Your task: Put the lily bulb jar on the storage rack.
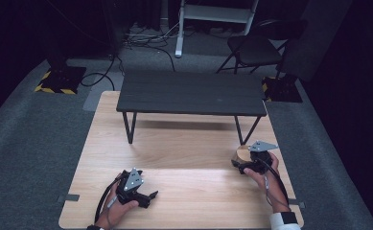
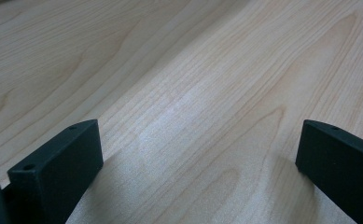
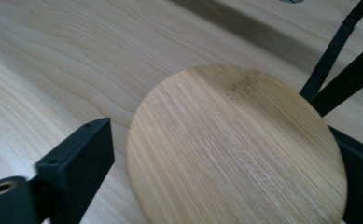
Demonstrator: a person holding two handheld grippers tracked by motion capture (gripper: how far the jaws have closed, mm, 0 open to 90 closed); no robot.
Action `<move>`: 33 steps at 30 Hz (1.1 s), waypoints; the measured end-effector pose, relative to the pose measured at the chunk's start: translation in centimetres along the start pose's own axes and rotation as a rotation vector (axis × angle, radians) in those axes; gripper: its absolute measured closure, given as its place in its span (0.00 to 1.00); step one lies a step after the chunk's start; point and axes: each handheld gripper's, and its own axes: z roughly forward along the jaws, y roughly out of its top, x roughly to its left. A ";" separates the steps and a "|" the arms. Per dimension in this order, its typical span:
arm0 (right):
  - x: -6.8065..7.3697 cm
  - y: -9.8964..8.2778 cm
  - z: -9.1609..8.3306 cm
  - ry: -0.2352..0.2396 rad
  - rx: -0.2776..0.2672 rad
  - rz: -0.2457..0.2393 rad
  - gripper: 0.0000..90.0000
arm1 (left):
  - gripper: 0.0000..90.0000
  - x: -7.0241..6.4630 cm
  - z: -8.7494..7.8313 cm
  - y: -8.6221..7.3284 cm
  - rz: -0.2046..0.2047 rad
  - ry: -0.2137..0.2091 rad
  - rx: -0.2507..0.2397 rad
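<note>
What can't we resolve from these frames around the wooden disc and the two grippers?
- Wooden disc: near edge cut off by the bottom of the right gripper view; in the high view the right gripper covers most of it.
- Whether the pads touch the disc's rim: right jaw half hidden behind the disc.
- Left gripper: jaw bases cut off by the frame's bottom edge.

No readable text, no labels, brands or nos. on any surface, only sign-like marking: yellow/black hazard stripes [image 1: 54, 88] on floor far left, stripes [image 1: 266, 86] far right.
</note>
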 end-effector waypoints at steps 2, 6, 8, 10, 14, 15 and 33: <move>0.0 -0.2 0.0 -0.004 -0.011 0.002 0.20 | 0.01 0.0 0.0 0.0 0.000 0.000 0.000; -0.3 -0.4 0.0 0.000 -0.025 0.004 0.25 | 0.01 0.0 0.0 0.0 0.000 0.000 0.000; -0.4 -0.5 0.1 0.001 -0.032 0.010 0.25 | 0.01 0.0 0.0 0.0 0.000 0.000 0.000; -0.3 -0.2 0.0 0.001 -0.023 0.014 0.26 | 0.01 0.0 0.0 0.0 0.000 0.000 0.000; 0.2 0.4 -0.3 -0.009 -0.004 -0.006 0.26 | 0.01 0.0 0.0 0.0 0.000 0.000 0.000; 0.2 0.6 -0.4 -0.006 0.000 -0.010 0.26 | 0.01 0.0 0.0 0.0 0.000 0.000 0.000; 2.3 10.1 -6.4 0.085 -0.098 -0.119 0.26 | 0.01 0.0 0.0 0.0 0.000 0.001 0.000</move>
